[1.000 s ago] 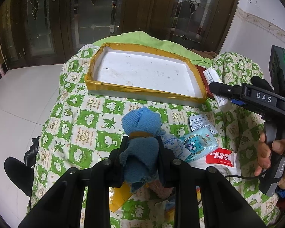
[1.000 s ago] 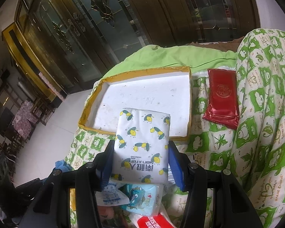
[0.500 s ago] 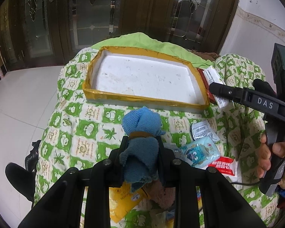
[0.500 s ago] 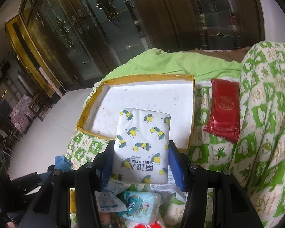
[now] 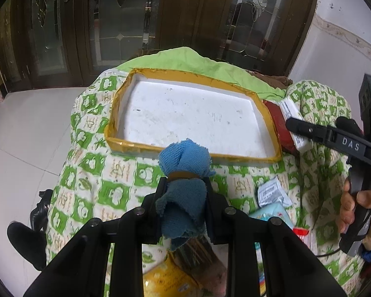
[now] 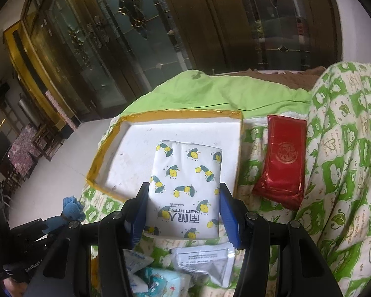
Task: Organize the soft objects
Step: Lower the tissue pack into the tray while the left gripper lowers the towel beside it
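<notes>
My left gripper point(image 5: 184, 188) is shut on a rolled blue cloth point(image 5: 184, 173) tied with a brown band, held above the quilt just short of the near rim of the white tray point(image 5: 121, 113). My right gripper point(image 6: 183, 193) is shut on a white tissue pack with lemon prints point(image 6: 185, 188), held over the near right part of the tray point(image 6: 103, 158). The blue cloth point(image 6: 71, 209) also shows at the left of the right wrist view. The right gripper's body point(image 5: 333, 138) shows at the right of the left wrist view.
A red packet point(image 6: 282, 160) lies right of the tray on the green patterned quilt point(image 6: 346, 173). Small sachets point(image 5: 272, 193), a blue cartoon tissue pack point(image 6: 160, 282) and a yellow packet point(image 5: 168, 279) lie near me. Dark glass doors stand behind.
Both grippers have moved forward toward the tray with their loads. The tissue pack now hangs over the tray's near part, and the blue cloth is close to its near rim.
</notes>
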Available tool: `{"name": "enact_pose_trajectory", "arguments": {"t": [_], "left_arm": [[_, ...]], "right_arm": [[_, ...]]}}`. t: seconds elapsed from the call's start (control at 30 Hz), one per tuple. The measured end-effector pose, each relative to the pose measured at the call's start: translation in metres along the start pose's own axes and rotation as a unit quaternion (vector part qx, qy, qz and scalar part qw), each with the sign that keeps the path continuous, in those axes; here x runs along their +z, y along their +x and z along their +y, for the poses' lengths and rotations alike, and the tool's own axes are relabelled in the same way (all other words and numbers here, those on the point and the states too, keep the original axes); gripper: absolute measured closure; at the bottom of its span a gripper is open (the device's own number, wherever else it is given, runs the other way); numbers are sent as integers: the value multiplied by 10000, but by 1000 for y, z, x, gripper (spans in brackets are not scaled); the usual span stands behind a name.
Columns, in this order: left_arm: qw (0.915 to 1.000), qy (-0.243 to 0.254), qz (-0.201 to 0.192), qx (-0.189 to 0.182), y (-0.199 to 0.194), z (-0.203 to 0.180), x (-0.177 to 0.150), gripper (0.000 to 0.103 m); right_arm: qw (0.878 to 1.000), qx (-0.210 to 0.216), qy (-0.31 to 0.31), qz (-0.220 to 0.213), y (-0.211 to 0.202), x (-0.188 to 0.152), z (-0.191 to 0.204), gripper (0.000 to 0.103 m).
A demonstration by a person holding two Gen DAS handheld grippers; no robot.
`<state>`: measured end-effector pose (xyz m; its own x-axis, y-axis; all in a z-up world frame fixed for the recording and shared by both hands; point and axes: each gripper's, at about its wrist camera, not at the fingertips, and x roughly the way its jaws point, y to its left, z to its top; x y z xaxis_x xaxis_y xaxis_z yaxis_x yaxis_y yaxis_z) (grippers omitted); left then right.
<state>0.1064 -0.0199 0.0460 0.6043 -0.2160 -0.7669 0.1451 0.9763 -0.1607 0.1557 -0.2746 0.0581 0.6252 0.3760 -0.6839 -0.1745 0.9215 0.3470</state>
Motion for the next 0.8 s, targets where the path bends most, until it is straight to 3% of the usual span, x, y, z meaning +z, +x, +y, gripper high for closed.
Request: {"name": "enact_pose_trajectory", "arguments": {"t": [0.47,0.8], "left_arm": [[9995,-174,185,-163,54,0,50,78],[9991,-187,376,-97,96,-6,72,78]], "right_arm": [[9985,154,91,523,44,17,-4,46],[9962,-80,-259,827,81,12,-3,46]]}}
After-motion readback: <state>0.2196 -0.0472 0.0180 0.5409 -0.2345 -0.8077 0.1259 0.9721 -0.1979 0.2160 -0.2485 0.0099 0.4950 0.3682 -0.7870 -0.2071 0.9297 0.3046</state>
